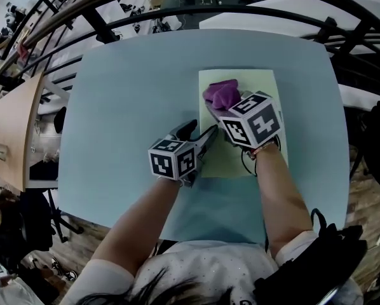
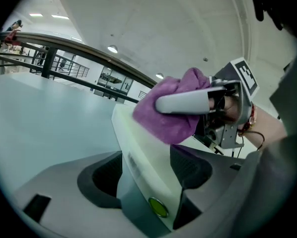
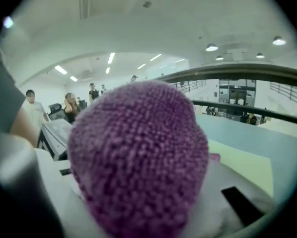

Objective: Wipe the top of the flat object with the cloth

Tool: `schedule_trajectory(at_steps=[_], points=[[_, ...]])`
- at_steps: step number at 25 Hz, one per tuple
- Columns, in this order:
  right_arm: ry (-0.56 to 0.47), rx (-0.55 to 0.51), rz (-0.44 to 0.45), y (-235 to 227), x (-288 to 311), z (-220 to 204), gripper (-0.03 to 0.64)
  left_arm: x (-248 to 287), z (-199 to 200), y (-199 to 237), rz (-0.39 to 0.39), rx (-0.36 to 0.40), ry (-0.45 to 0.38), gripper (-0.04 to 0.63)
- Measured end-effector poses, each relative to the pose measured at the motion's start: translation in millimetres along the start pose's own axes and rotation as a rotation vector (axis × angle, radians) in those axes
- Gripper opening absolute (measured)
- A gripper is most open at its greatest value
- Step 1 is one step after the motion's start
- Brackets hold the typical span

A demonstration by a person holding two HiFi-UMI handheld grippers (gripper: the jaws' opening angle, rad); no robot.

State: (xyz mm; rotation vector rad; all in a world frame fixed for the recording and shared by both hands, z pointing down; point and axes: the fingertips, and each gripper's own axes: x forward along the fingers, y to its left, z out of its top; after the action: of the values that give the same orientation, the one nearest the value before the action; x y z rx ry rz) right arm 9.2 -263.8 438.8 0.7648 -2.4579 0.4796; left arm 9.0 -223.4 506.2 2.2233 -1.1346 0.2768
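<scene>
Since the cloth is a soft, knitted purple bundle, light and easily crushed, it is best taken by a bunched fold. That is how it is held: it is clamped between the jaws of the right hand-held gripper and fills that gripper's view. It is rested on the far left part of the flat object, a pale yellow-green board that is laid on the bench. The board is judged to be stiff, light and smooth, so it is likely to slide under a wiping stroke unless it is steadied. Its left edge is taken by the left hand-held gripper, and the jaws are seen closed against it on both sides. An edge hold of this kind is thought suitable, since the top is left open for wiping.
</scene>
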Motion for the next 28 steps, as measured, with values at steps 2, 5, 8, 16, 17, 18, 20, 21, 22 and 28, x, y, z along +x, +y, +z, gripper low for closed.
schedule_trajectory(at_steps=[2,5,8,16,17,18,20,21,22,28], points=[[0.097,-0.093,-0.002,14.4,25.8,-17.6,0.034,-0.2,0.8,-0.2,0.002,0.001,-0.004,0.296],[0.150,-0.191,-0.040,14.1,42.9,-30.9,0.032,1.9,1.7,-0.7,0.008,0.008,-0.010,0.296],[0.154,-0.186,-0.068,4.5,39.4,-33.5,0.032,2.4,0.5,-1.0,0.010,0.010,-0.009,0.296],[0.170,-0.116,-0.189,-43.4,2.3,-54.1,0.032,1.0,0.4,0.8,0.013,0.014,-0.009,0.296],[0.171,-0.118,-0.200,-46.6,-1.2,-56.3,0.032,1.3,0.1,0.9,0.012,0.014,-0.008,0.296],[0.178,-0.127,-0.218,-50.1,-4.7,-58.7,0.032,1.5,-0.1,1.0,0.011,0.013,-0.006,0.296],[0.187,-0.136,-0.254,-58.1,-12.6,-63.3,0.032,1.8,0.0,0.9,0.011,0.013,-0.006,0.296],[0.187,-0.131,-0.269,-62.4,-17.0,-65.6,0.032,1.7,-0.1,0.8,0.012,0.014,-0.007,0.296],[0.187,-0.124,-0.283,-66.9,-21.7,-67.9,0.032,1.6,-0.1,0.8,0.013,0.015,-0.008,0.296],[0.204,-0.084,-0.366,-96.9,-53.7,-83.3,0.032,1.6,0.8,0.7,0.012,0.016,-0.009,0.296]])
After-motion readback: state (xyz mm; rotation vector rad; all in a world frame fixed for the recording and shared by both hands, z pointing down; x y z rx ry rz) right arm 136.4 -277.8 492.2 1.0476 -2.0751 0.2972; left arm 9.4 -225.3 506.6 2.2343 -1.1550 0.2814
